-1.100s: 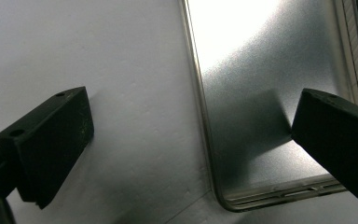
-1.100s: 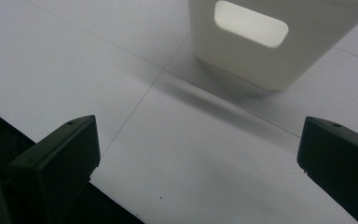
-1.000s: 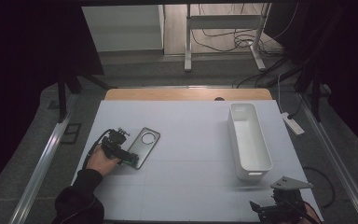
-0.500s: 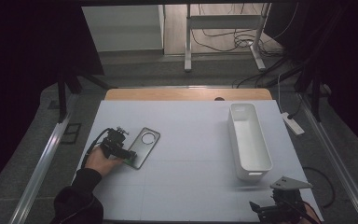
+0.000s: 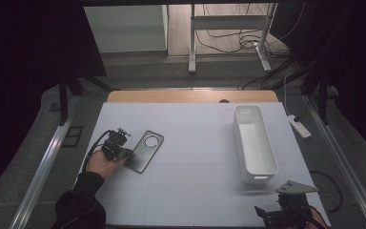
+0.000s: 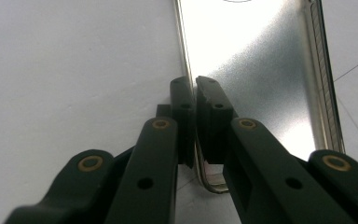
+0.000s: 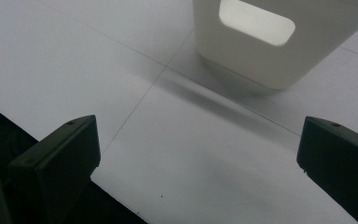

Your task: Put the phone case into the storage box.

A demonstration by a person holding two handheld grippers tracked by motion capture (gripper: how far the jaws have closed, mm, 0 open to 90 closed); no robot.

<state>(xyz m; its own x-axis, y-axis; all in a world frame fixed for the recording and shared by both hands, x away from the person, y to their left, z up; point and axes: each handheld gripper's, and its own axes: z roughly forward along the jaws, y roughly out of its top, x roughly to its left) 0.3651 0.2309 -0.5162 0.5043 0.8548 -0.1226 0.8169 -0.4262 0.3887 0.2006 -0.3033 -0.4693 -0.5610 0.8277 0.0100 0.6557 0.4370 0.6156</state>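
Observation:
A flat grey metal plate with a round hole near its far end lies on the white table at the left. My left gripper, held by a hand, is shut on the plate's near left edge. In the left gripper view the two jaws pinch the plate's raised rim between them. My right gripper is low at the table's front right corner. It stands open with nothing between its jaws and faces the near end of a white bin.
The long white bin stands lengthwise on the right side of the table and looks empty inside. A wooden strip runs along the table's far edge. Table frames and cables lie on the floor beyond.

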